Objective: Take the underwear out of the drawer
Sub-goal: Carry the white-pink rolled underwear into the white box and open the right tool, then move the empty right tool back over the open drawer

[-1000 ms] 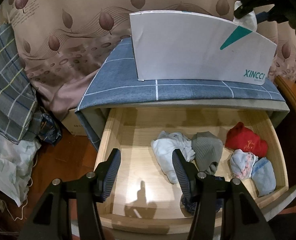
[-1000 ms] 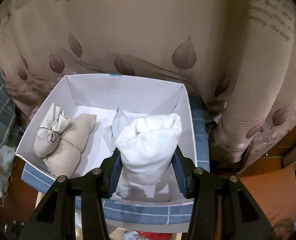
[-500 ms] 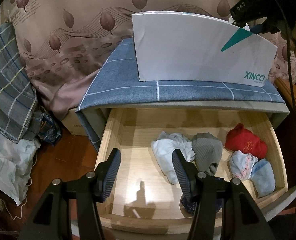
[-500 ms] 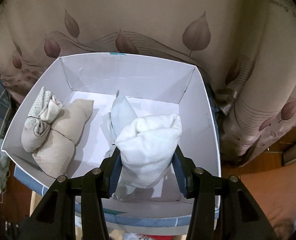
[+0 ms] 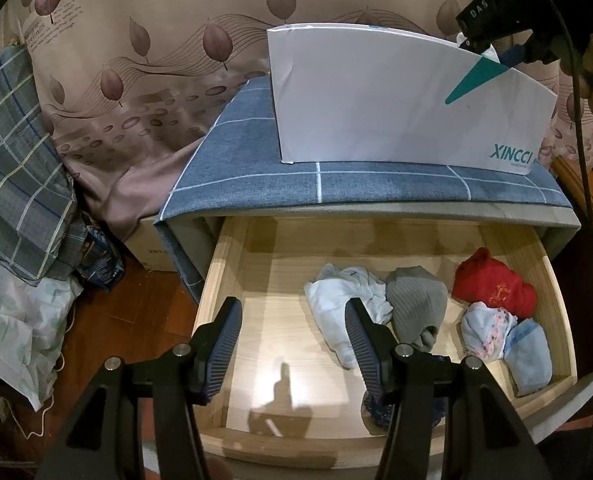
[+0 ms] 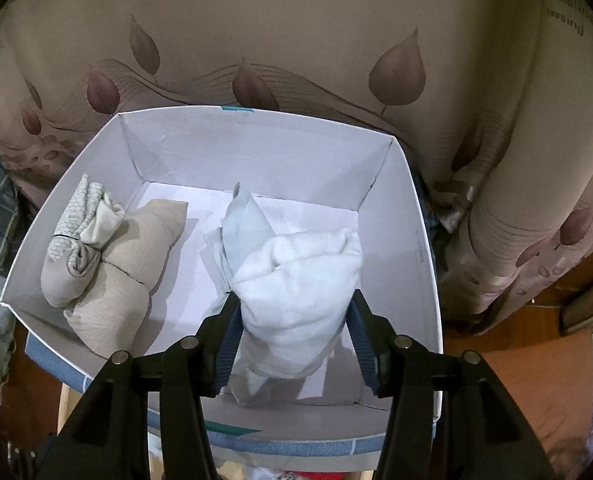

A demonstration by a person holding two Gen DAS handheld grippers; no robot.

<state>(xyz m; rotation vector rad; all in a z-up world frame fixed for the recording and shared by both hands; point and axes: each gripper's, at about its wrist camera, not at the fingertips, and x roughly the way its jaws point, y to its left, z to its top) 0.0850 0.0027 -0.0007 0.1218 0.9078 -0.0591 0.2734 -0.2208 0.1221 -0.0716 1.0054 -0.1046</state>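
The drawer (image 5: 232,264) stood open with about six pieces (image 5: 492,284) left. The box (image 6: 420,240) held two. The right claw (image 6: 294,340) was loosening around a white roll (image 6: 296,280), perhaps still touching; the left claw (image 5: 292,344) hung open, empty.

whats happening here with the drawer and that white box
A person is moving underwear from the open drawer into the white box on top. The right tool is over the box with a white rolled piece between its jaws, which have just been opening. The left tool hangs open and empty over the drawer.
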